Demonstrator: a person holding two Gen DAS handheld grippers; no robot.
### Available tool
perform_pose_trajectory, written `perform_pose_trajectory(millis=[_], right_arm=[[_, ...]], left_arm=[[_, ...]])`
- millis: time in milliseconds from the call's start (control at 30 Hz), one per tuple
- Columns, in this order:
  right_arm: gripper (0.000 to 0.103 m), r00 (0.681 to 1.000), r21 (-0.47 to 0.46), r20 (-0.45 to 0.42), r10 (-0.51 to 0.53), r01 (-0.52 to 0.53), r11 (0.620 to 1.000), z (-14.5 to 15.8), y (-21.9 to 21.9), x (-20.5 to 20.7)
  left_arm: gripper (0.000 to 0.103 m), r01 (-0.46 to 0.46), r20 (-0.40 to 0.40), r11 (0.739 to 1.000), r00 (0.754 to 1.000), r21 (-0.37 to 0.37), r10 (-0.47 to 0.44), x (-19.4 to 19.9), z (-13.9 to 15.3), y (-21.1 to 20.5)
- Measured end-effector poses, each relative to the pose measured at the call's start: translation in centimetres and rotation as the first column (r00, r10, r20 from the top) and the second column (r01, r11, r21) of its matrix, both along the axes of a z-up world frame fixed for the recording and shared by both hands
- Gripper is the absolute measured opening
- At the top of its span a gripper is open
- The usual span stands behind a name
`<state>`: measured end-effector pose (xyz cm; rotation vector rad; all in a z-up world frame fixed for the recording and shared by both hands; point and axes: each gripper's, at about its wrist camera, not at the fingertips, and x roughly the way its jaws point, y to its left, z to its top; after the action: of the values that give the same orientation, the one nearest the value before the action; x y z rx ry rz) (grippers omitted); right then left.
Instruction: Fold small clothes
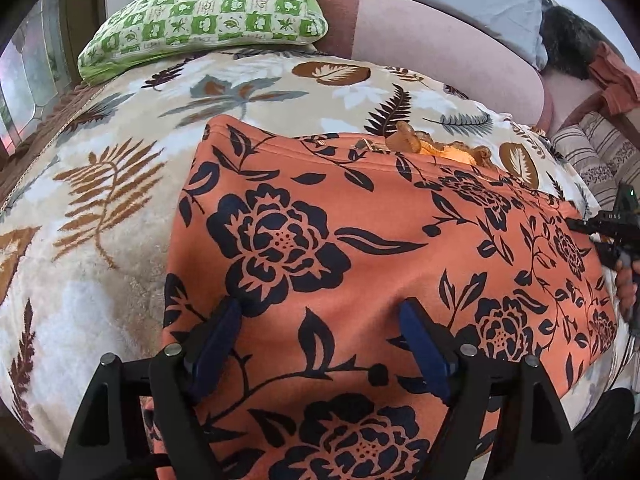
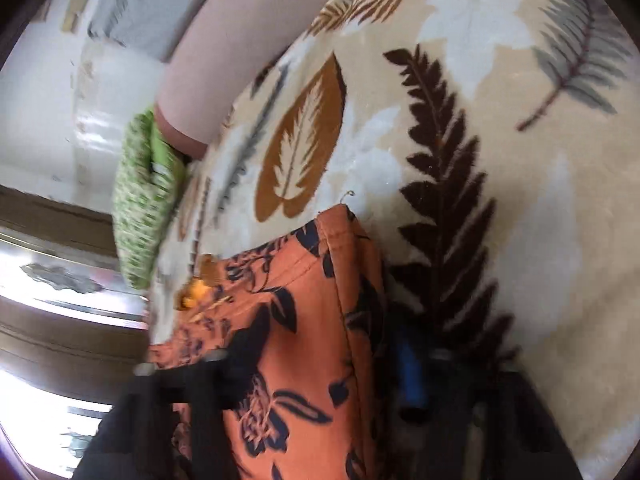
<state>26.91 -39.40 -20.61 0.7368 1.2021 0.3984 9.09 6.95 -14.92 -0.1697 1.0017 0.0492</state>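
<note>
Garment: the orange floral cloth [image 1: 360, 240] is lying spread on the leaf-print blanket [image 1: 100, 208], a frilled orange edge [image 1: 440, 146] showing at its far side.
Left tool [image 1: 320, 320]: is hovering released over the cloth's near part, blue pads [image 1: 218, 336] wide apart.
Right tool [image 2: 320, 368]: is straddling the cloth's hemmed edge, blurred; grip cannot be told.
Pillow: the green checked pillow [image 1: 208, 12] is resting beyond the cloth.
</note>
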Motion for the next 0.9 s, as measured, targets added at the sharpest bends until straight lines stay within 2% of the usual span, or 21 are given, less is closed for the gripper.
perform_pose_trajectory(millis=[133, 167, 200, 233, 267, 300, 333, 367, 433, 467, 500, 533, 567, 600, 667, 733, 767, 833, 867, 900], right_arm=[[0.015, 0.983, -0.212, 0.178, 0.036, 0.003, 0.977, 5.3, 2.6, -2.1], [0.015, 0.981, -0.292, 0.189, 0.042, 0.015, 0.956, 5.3, 3.3, -2.2], [0.021, 0.987, -0.366, 0.150, 0.053, 0.006, 0.930, 4.3, 3.7, -1.4], [0.032, 0.994, -0.411, 0.089, 0.066, -0.024, 0.911, 2.9, 4.0, -0.9], [0.036, 0.997, -0.414, 0.064, 0.053, -0.022, 0.910, 1.9, 3.8, -0.9], [0.039, 0.995, -0.404, 0.101, 0.022, 0.021, 0.915, 2.7, 3.5, -1.5], [0.052, 0.992, -0.399, 0.125, -0.002, 0.052, 0.915, 3.7, 3.1, -2.0], [0.058, 0.984, -0.392, 0.174, -0.032, 0.098, 0.915, 5.0, 2.7, -2.8], [0.065, 0.957, -0.438, 0.279, -0.083, 0.204, 0.876, 8.2, 2.4, -4.8], [0.066, 0.945, -0.435, 0.314, -0.090, 0.228, 0.871, 9.3, 2.6, -5.7], [0.068, 0.936, -0.408, 0.342, -0.078, 0.223, 0.885, 10.6, 3.0, -6.9], [0.068, 0.936, -0.395, 0.347, -0.064, 0.207, 0.895, 11.2, 3.4, -7.7], [0.068, 0.936, -0.375, 0.350, -0.042, 0.181, 0.909, 11.8, 4.2, -8.7], [0.068, 0.935, -0.356, 0.354, -0.024, 0.158, 0.921, 12.0, 5.7, -9.3], [0.069, 0.933, -0.337, 0.360, 0.021, 0.108, 0.935, 12.0, 8.4, -10.3], [0.076, 0.941, -0.337, 0.330, 0.079, 0.039, 0.941, 10.3, 11.3, -11.0], [0.076, 0.947, -0.349, 0.303, 0.106, 0.007, 0.937, 9.3, 12.1, -11.1], [0.076, 0.969, -0.370, 0.198, 0.149, -0.067, 0.927, 6.1, 13.5, -11.0], [0.076, 0.976, -0.360, 0.157, 0.154, -0.089, 0.929, 5.1, 13.9, -11.0], [0.076, 0.977, -0.360, 0.161, 0.143, -0.077, 0.930, 4.6, 14.1, -11.1]], left_arm=[[0.083, 0.005, 0.026, 0.999, 1.000, -0.045, -0.004, -0.4, 0.3, 0.6], [0.083, -0.008, 0.045, 0.996, 0.999, -0.092, 0.012, -0.6, 0.6, 1.3], [0.083, -0.020, 0.057, 0.991, 0.998, -0.133, 0.028, -0.8, 0.9, 2.0], [0.083, -0.037, 0.063, 0.987, 0.997, -0.155, 0.047, -0.9, 1.2, 2.7], [0.083, -0.055, 0.074, 0.984, 0.995, -0.168, 0.068, -1.1, 1.7, 3.3], [0.083, -0.076, 0.094, 0.982, 0.991, -0.175, 0.093, -1.7, 2.5, 4.2], [0.083, -0.096, 0.114, 0.979, 0.987, -0.181, 0.117, -2.3, 3.2, 5.4], [0.083, -0.114, 0.116, 0.976, 0.984, -0.185, 0.137, -2.7, 3.5, 6.3], [0.083, -0.150, 0.078, 0.964, 0.982, -0.222, 0.171, -3.5, 3.1, 8.7], [0.083, -0.168, 0.056, 0.955, 0.981, -0.243, 0.187, -3.7, 2.7, 9.6], [0.082, -0.185, 0.018, 0.946, 0.980, -0.266, 0.197, -4.0, 2.0, 10.2], [0.076, -0.189, -0.030, 0.939, 0.982, -0.287, 0.189, -4.3, 1.0, 10.4], [0.053, -0.184, -0.066, 0.939, 0.983, -0.292, 0.172, -4.6, 0.2, 10.2], [0.044, -0.180, -0.075, 0.948, 0.983, -0.262, 0.165, -5.0, 0.0, 10.0], [0.016, -0.156, -0.088, 0.941, 0.987, -0.300, 0.135, -5.4, -0.1, 9.8], [0.015, -0.169, -0.093, 0.926, 0.985, -0.338, 0.145, -5.6, -0.1, 10.1], [0.015, -0.173, -0.103, 0.918, 0.984, -0.356, 0.146, -5.5, -0.4, 10.4], [0.015, -0.218, -0.141, 0.871, 0.975, -0.441, 0.172, -5.5, -1.4, 11.7], [0.018, -0.220, -0.150, 0.866, 0.974, -0.450, 0.169, -5.3, -1.2, 11.9], [0.020, -0.198, -0.141, 0.886, 0.978, -0.419, 0.152, -5.1, -0.5, 11.6]])
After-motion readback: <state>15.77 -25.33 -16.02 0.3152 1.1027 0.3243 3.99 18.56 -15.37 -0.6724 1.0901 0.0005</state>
